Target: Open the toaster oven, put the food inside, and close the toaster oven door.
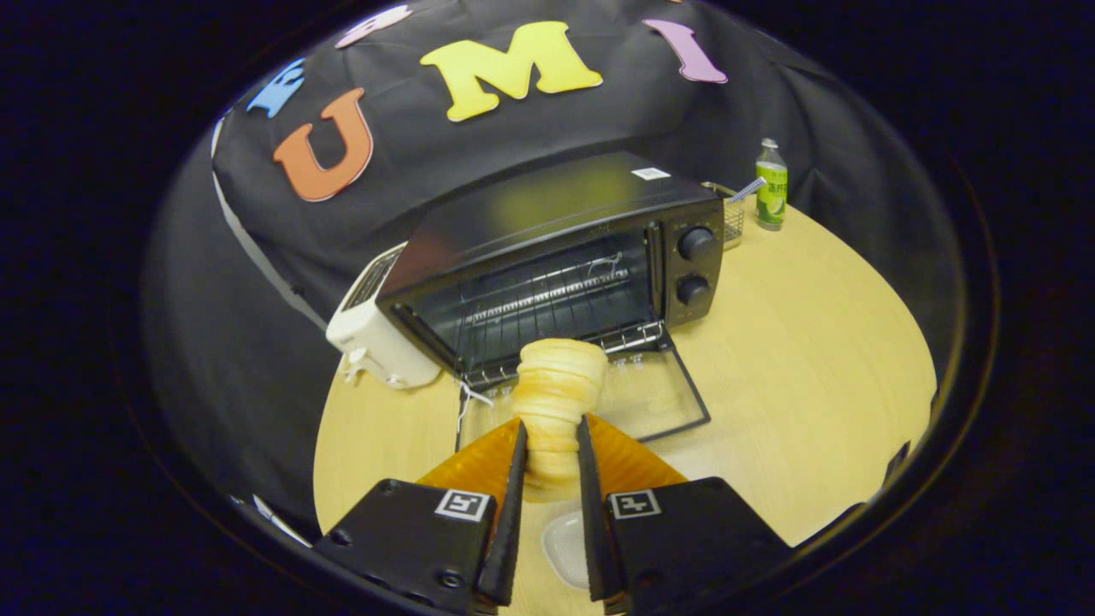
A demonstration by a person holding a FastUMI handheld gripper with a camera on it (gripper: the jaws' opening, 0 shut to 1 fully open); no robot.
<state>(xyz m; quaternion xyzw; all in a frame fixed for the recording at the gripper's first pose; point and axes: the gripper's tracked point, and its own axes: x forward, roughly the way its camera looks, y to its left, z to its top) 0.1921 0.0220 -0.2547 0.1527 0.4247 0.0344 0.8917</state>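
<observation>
Pale wood table (821, 359) under open toaster oven (556, 265) — gripper (550, 436) clamped around ridged pastry (556, 385).

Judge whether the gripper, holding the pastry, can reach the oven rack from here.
Probably yes. The gripper is shut on the pastry, the toaster oven door lies open and flat, and nothing stands before the rack.

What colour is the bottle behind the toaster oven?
Green bottle with a pale cap, clearest in the gripper view.
</observation>
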